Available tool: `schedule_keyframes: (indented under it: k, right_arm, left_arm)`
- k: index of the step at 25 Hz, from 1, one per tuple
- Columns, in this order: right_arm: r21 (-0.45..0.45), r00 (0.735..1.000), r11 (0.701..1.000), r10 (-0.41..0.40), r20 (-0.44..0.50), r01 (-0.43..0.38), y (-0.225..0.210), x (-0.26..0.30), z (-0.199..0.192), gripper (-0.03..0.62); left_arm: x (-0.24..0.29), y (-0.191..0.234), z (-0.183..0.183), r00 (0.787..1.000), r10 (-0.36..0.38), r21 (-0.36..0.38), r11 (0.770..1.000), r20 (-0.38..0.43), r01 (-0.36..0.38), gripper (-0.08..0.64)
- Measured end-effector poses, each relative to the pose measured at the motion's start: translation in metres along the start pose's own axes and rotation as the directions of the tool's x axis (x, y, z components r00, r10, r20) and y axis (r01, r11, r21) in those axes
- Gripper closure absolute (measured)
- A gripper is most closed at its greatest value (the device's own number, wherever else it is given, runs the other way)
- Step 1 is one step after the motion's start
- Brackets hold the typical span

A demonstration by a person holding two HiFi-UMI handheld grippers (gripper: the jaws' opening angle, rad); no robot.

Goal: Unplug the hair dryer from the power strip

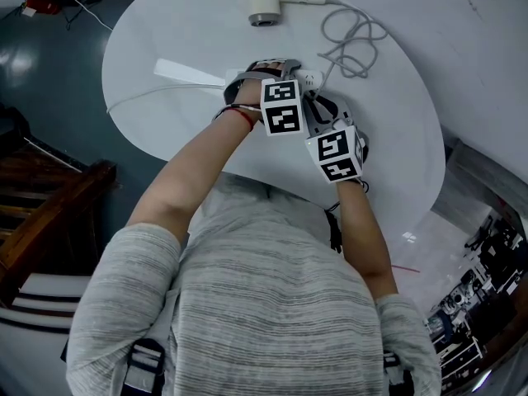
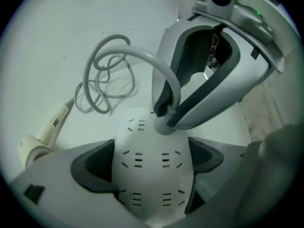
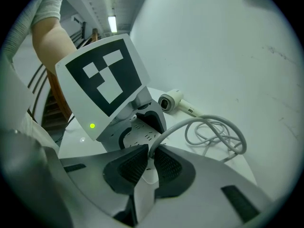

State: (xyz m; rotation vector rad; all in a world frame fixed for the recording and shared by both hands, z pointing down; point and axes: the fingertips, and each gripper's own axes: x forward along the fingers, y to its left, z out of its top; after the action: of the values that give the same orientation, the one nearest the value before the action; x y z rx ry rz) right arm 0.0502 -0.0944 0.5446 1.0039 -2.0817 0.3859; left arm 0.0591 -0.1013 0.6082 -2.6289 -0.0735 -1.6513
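The white hair dryer (image 1: 265, 2) lies at the table's far side, and its grey cord (image 1: 355, 40) coils to the right of it. In the left gripper view my left gripper (image 2: 149, 161) is shut on the white power strip (image 2: 152, 184), with a dark pad on each side. My right gripper (image 2: 166, 118) reaches in from above and is shut on the plug (image 2: 164, 126) at the strip's far end. In the right gripper view the pads (image 3: 128, 167) squeeze the plug (image 3: 151, 175), and the cord (image 3: 213, 132) arcs away toward the hair dryer (image 3: 172, 101).
The round white table (image 1: 165, 114) ends close to the person's body, with dark floor and wooden stairs (image 1: 49, 213) to the left. A thin white wire (image 1: 140, 97) runs leftward across the table. Both forearms crowd over the strip.
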Motion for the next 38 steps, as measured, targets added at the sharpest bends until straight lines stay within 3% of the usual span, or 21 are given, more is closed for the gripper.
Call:
schedule_keyframes:
  k: [5, 14, 22, 29, 35, 38]
  right_arm:
    - [0.026, 0.999, 0.999, 0.035, 0.002, -0.035, -0.0054, 0.0038, 0.0043, 0.538]
    - [0.009, 1.000, 1.000, 0.002, -0.008, -0.002, -0.0003, -0.0011, 0.0009, 0.540]
    - [0.055, 0.999, 0.997, 0.047, -0.021, -0.046, -0.0056, 0.0027, 0.0064, 0.541]
    - [0.037, 1.000, 0.999, 0.001, -0.028, 0.000, 0.0005, -0.0037, 0.0003, 0.541]
    - [0.088, 0.999, 0.995, 0.049, -0.011, -0.048, -0.0073, 0.0038, 0.0095, 0.541]
    - [0.061, 0.999, 0.998, 0.027, -0.025, -0.026, -0.0052, -0.0001, 0.0080, 0.541]
  left_arm:
    - [-0.0004, 0.0010, 0.0002, 1.000, 0.002, 0.003, 1.000, 0.006, -0.002, 0.087]
    - [0.0008, 0.0007, -0.0004, 1.000, -0.001, -0.001, 1.000, -0.002, 0.001, 0.087]
    - [-0.0003, 0.0012, 0.0000, 1.000, 0.001, 0.004, 1.000, 0.007, -0.001, 0.087]
    - [0.0007, -0.0003, -0.0002, 1.000, -0.001, 0.002, 1.000, 0.000, 0.001, 0.087]
    - [0.0000, 0.0009, -0.0004, 1.000, 0.000, 0.006, 1.000, 0.008, 0.000, 0.087]
    - [0.0001, 0.0014, -0.0005, 1.000, 0.000, -0.001, 1.000, 0.002, 0.000, 0.087]
